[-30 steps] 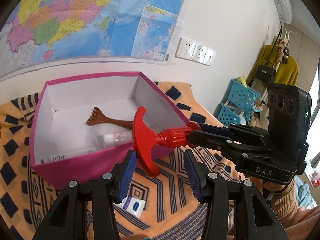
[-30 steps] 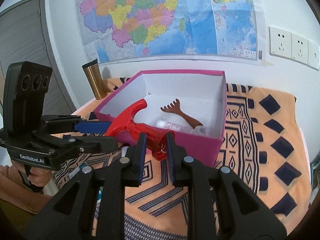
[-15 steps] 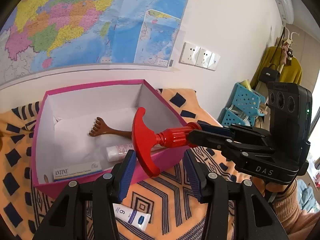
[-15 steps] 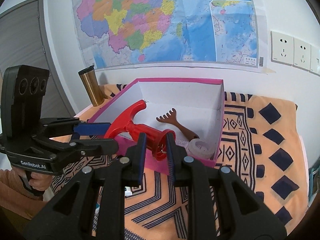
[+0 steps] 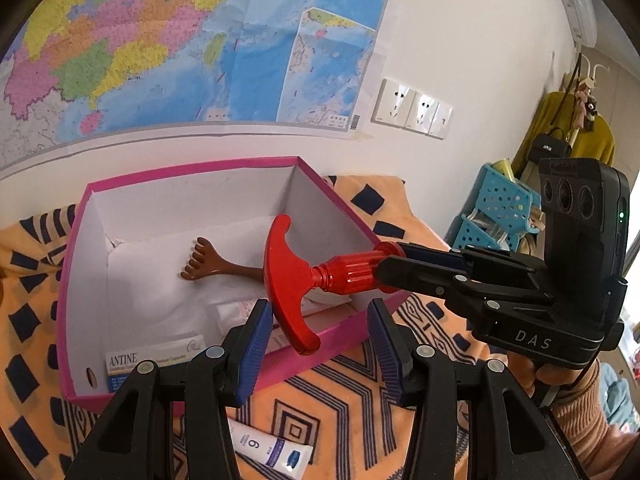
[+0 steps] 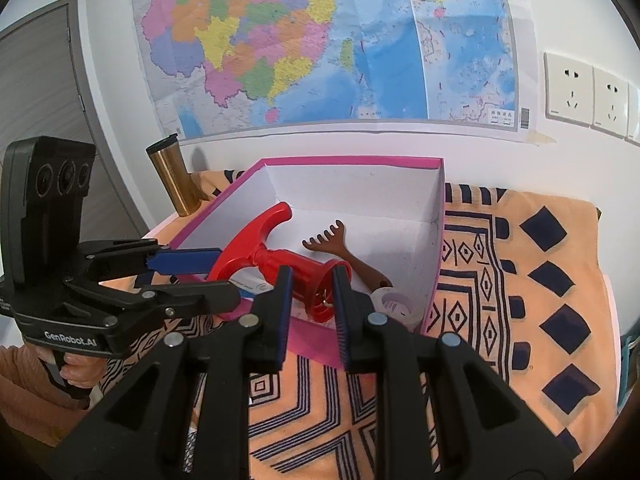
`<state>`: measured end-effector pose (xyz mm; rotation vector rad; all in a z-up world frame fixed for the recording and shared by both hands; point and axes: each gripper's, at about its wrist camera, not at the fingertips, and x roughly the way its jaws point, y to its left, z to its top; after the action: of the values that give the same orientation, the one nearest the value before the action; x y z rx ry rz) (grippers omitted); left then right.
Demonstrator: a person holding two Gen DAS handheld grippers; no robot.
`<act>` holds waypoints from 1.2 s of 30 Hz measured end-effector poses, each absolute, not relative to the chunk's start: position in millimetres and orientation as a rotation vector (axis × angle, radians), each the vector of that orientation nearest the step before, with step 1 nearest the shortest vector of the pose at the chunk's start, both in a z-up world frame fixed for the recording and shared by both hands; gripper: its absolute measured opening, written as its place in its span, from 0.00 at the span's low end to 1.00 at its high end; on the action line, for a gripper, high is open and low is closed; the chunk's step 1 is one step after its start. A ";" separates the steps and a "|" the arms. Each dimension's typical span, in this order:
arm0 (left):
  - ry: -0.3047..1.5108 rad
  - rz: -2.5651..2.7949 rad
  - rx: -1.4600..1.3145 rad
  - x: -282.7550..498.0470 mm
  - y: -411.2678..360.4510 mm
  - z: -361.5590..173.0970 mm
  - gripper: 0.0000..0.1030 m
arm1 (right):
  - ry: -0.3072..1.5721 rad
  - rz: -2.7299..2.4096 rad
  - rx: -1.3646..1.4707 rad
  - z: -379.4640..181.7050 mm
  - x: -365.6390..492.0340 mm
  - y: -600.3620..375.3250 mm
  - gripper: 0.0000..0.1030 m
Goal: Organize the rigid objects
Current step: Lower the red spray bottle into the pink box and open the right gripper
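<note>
My right gripper [image 6: 310,306] is shut on the round end of a red T-handled tool [image 6: 280,260] and holds it over the near wall of a pink box [image 6: 360,160]. In the left wrist view the red tool [image 5: 296,280] hangs over the box [image 5: 192,168], and the right gripper [image 5: 384,268] reaches in from the right. My left gripper [image 5: 320,340] is open and empty, its fingers just below the tool's handle. Inside the box lie a brown back scratcher [image 5: 212,266], a white bottle, a tape roll [image 6: 394,304] and a small carton [image 5: 152,360].
The box stands on an orange patterned cloth [image 6: 520,280]. A white tube [image 5: 272,448] lies on the cloth in front of the box. A gold tumbler [image 6: 174,180] stands at the back left by the wall. Blue baskets [image 5: 500,208] stand at the right.
Both grippers have risen and moved toward the box. The red tool has gone from in front of the box wall to over its inside. The left gripper stays open.
</note>
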<state>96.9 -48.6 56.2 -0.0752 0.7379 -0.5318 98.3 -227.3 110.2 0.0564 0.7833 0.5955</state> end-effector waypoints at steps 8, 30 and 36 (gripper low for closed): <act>0.753 -0.527 -0.082 107.6 -48.0 52.7 0.48 | 0.795 0.600 0.059 106.8 108.5 -226.7 0.22; 0.805 -0.503 -0.090 134.0 -50.6 37.5 0.48 | 0.850 0.581 0.058 88.9 128.3 -223.8 0.22; 0.834 -0.489 -0.085 142.7 -51.9 27.1 0.48 | 0.880 0.576 0.050 80.4 134.2 -221.1 0.22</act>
<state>142.7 -51.9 27.1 -0.0853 0.8345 -0.4891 134.2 -221.1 80.4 0.0499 0.8803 0.5756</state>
